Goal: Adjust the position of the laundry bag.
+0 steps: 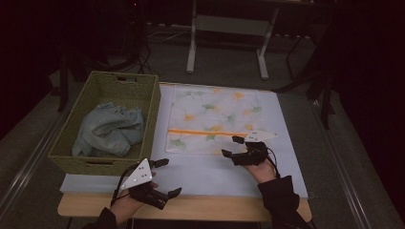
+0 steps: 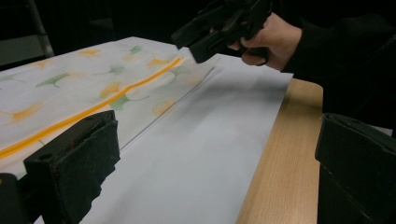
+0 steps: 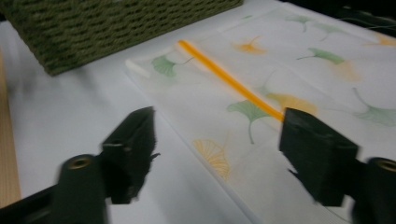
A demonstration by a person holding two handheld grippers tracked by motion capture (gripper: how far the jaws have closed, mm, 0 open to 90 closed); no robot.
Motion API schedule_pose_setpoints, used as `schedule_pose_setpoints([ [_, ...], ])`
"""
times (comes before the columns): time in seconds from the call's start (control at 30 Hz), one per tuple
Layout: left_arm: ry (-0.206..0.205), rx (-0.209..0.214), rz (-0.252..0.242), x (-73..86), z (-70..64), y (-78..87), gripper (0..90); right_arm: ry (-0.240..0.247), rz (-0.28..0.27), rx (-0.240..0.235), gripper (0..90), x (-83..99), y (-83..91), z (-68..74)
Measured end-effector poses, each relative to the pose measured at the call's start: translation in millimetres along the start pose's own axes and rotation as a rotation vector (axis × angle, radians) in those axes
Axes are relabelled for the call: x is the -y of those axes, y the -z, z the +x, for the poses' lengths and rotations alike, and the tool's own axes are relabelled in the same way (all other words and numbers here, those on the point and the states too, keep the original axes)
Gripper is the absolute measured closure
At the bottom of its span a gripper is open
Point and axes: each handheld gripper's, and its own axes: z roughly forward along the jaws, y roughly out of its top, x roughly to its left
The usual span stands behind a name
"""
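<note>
The left tool [image 1: 163, 177] lies nearest, low at the front edge of the worktop [image 1: 200, 207], its jaws spread wide and holding nothing; in the left gripper view they frame bare white sheet [image 2: 205, 154] and the wooden edge. Farther in, the right tool [image 1: 233, 146] hovers just at the near edge of the ginkgo-print cloth [image 1: 215, 117], jaws also wide and empty. In the right gripper view those jaws straddle the cloth's near border [image 3: 219, 158], with the orange stripe [image 3: 229, 79] running away between them toward the woven basket [image 3: 93, 28].

The cloth is spread flat on the white sheet, in the middle of the worktop, just right of the green basket [image 1: 154, 102]. A crumpled pale blue cloth [image 1: 111, 130] lies inside the basket, apart from both tools.

Judging by this, the step in hand is the approach to the flat cloth: the right tool is lined up on its near right edge while the left tool waits well short of the near left corner. No grasp is made yet.

The next move likely calls for the right tool to dip until one jaw slips under the thin edge, then close on it without bunching the white sheet below. The left tool would need to travel forward to the cloth's near left corner, so both corners can be lifted together, perhaps for a fold.
</note>
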Motion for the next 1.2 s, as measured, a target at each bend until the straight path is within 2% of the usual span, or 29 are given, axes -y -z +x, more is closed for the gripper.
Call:
schedule_pose_setpoints([
  [0.13, 0.003, -0.001, 0.003, 0.4, 0.6, -0.1, 0.7, 0.015, 0.034, -0.002, 33.9, 2.9, -11.0, 0.5],
  [0.37, 0.001, 0.001, 0.007, 0.9, -0.1, -0.5, 0.7, 0.035, 0.073, 0.000, 35.7, 5.5, -30.5, 0.6],
  [0.5, 0.005, 0.000, 0.008, 1.1, 0.4, -0.2, 0.7, 0.028, 0.099, -0.008, 37.8, 8.3, -39.3, -2.1],
  [0.6, 0.004, 0.003, 0.009, 1.3, 0.5, -0.2, 0.7, 0.030, 0.119, 0.006, 36.6, 11.6, -46.0, -2.9],
  [0.73, 0.002, 0.004, 0.011, 1.4, 0.0, -0.3, 0.7, 0.035, 0.147, 0.037, 27.6, 14.2, -55.2, -3.1],
  [0.87, 0.010, 0.007, 0.008, 1.3, 1.0, 0.5, 0.6, 0.034, 0.178, 0.057, 26.1, 18.1, -62.8, -5.6],
  [0.93, 0.014, 0.005, 0.004, 1.2, 1.3, 1.3, 0.7, 0.019, 0.183, 0.045, 25.9, 20.2, -65.6, -7.5],
  [1.0, 0.013, 0.004, 0.004, 1.3, 1.1, 1.4, 0.7, 0.041, 0.215, 0.074, 24.7, 22.0, -69.6, -8.1],
  [1.07, 0.012, 0.003, 0.008, 1.6, 0.9, 1.1, 0.7, 0.026, 0.217, 0.079, 24.8, 22.6, -70.0, -11.2],
  [1.2, 0.005, 0.006, 0.016, 2.0, 0.2, -0.1, 0.7, 0.041, 0.223, 0.119, 24.3, 21.2, -70.6, -13.8],
])
